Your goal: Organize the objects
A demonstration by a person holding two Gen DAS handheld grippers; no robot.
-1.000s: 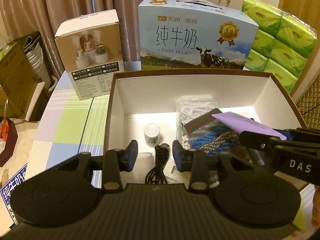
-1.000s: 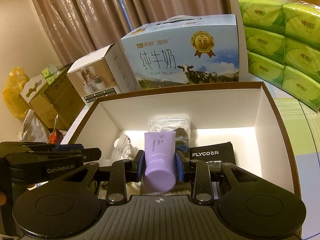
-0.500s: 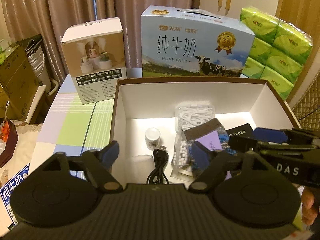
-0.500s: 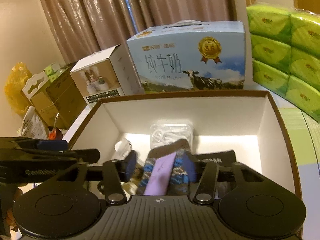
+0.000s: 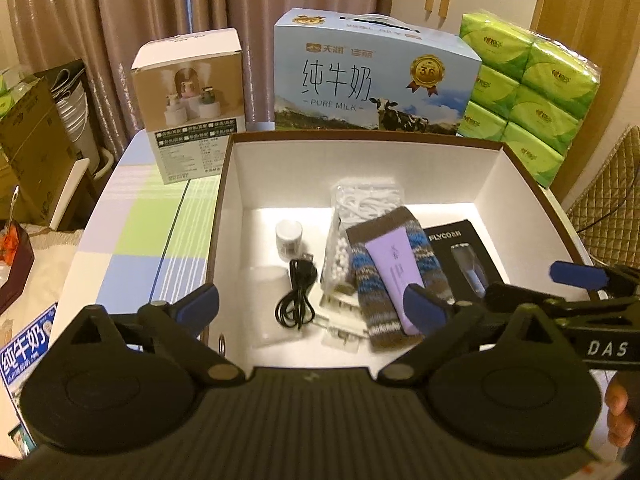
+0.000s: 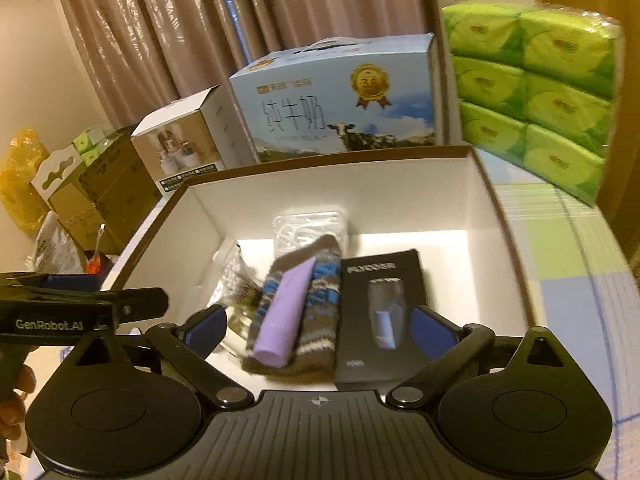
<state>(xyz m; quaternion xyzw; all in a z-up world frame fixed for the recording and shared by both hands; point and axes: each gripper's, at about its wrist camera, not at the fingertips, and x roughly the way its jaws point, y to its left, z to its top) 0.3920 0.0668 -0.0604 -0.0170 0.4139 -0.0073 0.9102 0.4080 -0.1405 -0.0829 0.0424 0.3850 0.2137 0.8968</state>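
Observation:
A white-lined box with a brown rim point(image 5: 360, 136) point(image 6: 320, 166) holds several items. A purple tube point(image 5: 394, 268) point(image 6: 284, 312) lies on a striped knitted sock point(image 5: 426, 260) point(image 6: 320, 320). Beside them are a black FLYCO box point(image 5: 460, 248) point(image 6: 380, 280), a black USB cable point(image 5: 298, 296), a small white jar point(image 5: 289, 236), a bag of cotton swabs point(image 5: 334, 260) and a clear case of white picks point(image 5: 368, 200) point(image 6: 308, 224). My left gripper point(image 5: 316, 308) is open and empty above the box's near edge. My right gripper point(image 6: 320, 326) is open and empty above the tube.
Behind the box stand a blue milk carton point(image 5: 372, 76) point(image 6: 340, 100), a white humidifier box point(image 5: 188, 108) point(image 6: 176, 140) and stacked green tissue packs point(image 5: 532, 88) point(image 6: 532, 84). The checked tablecloth point(image 5: 140, 240) shows at left. Cardboard boxes point(image 6: 112, 192) sit off the table.
My right gripper opened and let go of the purple tube, which now lies on the sock. Both grippers pulled back and up. My left gripper opened wider.

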